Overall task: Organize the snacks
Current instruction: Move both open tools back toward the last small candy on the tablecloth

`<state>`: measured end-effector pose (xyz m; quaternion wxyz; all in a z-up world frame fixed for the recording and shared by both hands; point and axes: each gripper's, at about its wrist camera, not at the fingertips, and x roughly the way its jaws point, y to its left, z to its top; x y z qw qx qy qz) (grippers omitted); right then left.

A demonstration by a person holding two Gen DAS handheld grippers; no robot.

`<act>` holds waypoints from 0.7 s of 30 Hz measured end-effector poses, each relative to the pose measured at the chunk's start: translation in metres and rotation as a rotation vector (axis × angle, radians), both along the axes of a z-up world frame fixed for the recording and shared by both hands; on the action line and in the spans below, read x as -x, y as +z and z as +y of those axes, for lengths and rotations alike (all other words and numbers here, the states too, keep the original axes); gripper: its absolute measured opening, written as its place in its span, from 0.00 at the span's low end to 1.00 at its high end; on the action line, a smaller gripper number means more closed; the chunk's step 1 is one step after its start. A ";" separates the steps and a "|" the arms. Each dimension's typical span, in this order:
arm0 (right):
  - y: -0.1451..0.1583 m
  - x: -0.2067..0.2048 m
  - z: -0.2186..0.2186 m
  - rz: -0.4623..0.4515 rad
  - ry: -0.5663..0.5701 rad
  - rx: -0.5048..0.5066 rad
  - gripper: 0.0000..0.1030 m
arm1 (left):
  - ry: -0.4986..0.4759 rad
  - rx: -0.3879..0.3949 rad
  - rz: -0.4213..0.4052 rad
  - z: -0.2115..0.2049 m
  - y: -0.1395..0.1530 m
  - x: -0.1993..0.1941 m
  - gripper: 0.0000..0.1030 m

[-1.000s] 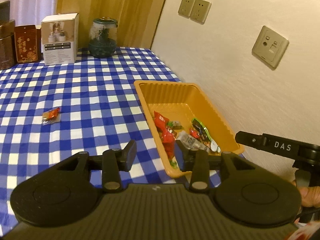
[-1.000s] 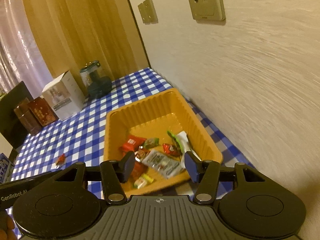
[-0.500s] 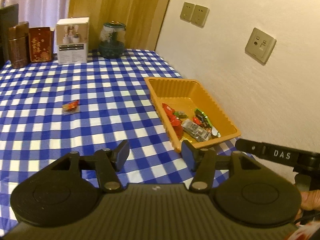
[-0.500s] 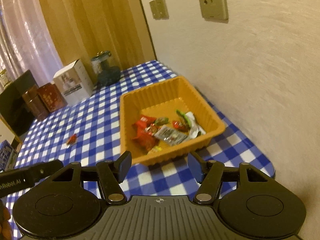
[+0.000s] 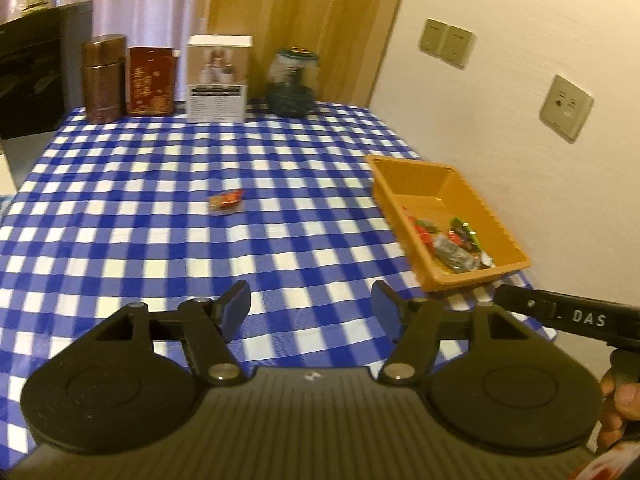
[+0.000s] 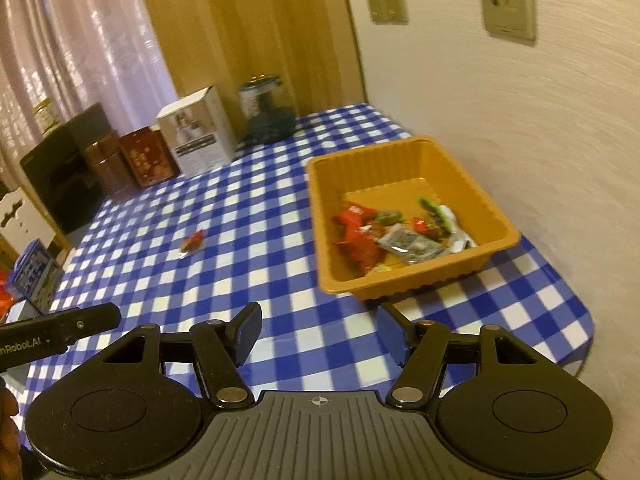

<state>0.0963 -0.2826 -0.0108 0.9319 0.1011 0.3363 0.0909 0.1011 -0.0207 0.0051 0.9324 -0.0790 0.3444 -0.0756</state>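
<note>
Red snack wrapper (image 5: pixel 226 201) lying flat, crosswise

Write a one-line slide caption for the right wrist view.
Open right claw above the checkered table, facing an orange tray of snacks, one red snack packet lying loose.

A home dining room: gingham-clothed worktop (image 5: pixel 160 208), sheer curtains (image 5: pixel 132 0) upper left, wall sockets (image 5: pixel 565 108) right, tea tins (image 5: pixel 103 78).

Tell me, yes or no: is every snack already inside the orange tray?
No: one red-wrapped snack lies alone on the checked tablecloth, apart from the orange tray.
</note>
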 end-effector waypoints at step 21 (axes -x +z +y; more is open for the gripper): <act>0.000 -0.012 0.046 -0.007 0.095 0.008 0.63 | 0.098 0.009 0.023 0.046 -0.005 -0.001 0.68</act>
